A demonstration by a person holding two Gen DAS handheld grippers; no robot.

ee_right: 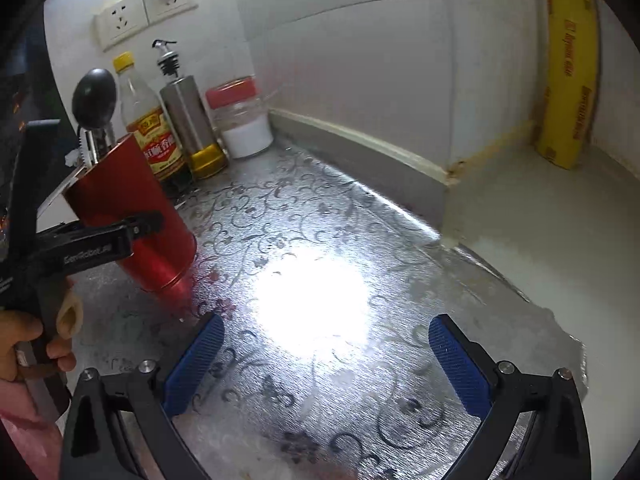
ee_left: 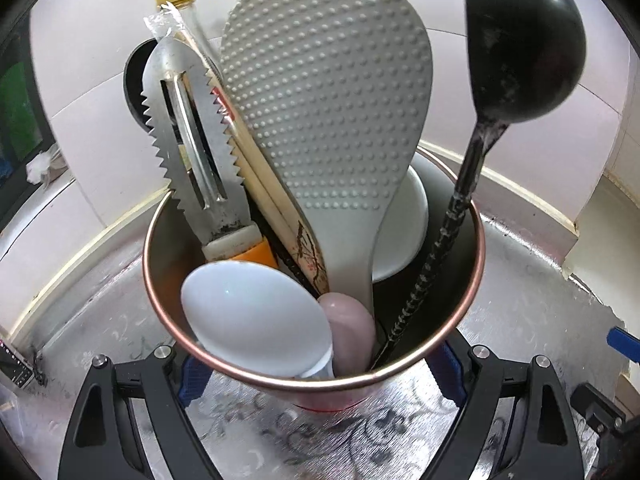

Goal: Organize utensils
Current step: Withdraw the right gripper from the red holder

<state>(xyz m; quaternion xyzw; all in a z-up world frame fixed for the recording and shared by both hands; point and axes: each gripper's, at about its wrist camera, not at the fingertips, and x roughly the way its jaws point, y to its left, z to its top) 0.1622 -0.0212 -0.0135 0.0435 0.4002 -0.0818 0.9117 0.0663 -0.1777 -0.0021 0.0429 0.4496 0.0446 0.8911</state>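
Note:
A red metal utensil holder point(ee_left: 460, 312) with a copper rim sits tilted between my left gripper's point(ee_left: 320, 376) blue pads; the jaws are shut on its sides. It holds a grey dimpled rice paddle point(ee_left: 328, 100), a black ladle point(ee_left: 520, 40), a serrated metal peeler point(ee_left: 188, 136), wrapped chopsticks point(ee_left: 256, 168), and a white spoon point(ee_left: 256, 312). In the right wrist view the red holder point(ee_right: 132, 216) leans at the left, gripped by the left gripper's fingers point(ee_right: 140, 222). My right gripper point(ee_right: 326, 364) is open and empty over the patterned silver counter point(ee_right: 320, 220).
A vinegar bottle point(ee_right: 148, 120), a steel oil dispenser point(ee_right: 192, 120) and a red-lidded jar point(ee_right: 242, 120) stand against the tiled wall. A yellow wrap box point(ee_right: 568, 64) stands at the right on a pale ledge. Wall sockets point(ee_right: 120, 20) sit above.

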